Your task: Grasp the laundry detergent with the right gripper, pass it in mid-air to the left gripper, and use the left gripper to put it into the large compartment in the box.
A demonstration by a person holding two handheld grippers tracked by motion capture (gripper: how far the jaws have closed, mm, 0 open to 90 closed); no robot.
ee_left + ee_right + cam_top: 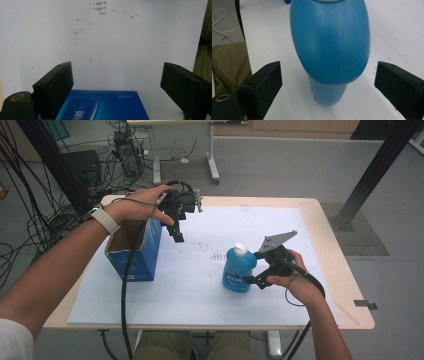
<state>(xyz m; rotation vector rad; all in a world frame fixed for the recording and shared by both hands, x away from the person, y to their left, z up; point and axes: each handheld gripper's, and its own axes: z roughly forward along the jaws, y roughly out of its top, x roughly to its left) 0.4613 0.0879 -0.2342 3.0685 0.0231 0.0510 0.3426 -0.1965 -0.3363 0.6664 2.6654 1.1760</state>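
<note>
A wooden table (pixel 327 227) carries a white sheet (pixel 190 295), blue box (pixel 135 262) and blue bottle (pixel 239 270).

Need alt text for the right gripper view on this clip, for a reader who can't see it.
A blue plastic bottle stands on a white table cover, centred between the right claw's two black jaws, which are spread wide and touch neither side of it. At the left edge, olive fabric and a white cord on grey floor lie beyond the cover.

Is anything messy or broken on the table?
Nothing is spilled or broken. The blue bottle stands upright with its white cap on, and the blue box sits open on the white mat. The one untidy thing is some small dark marks on the mat beside the bottle.
</note>
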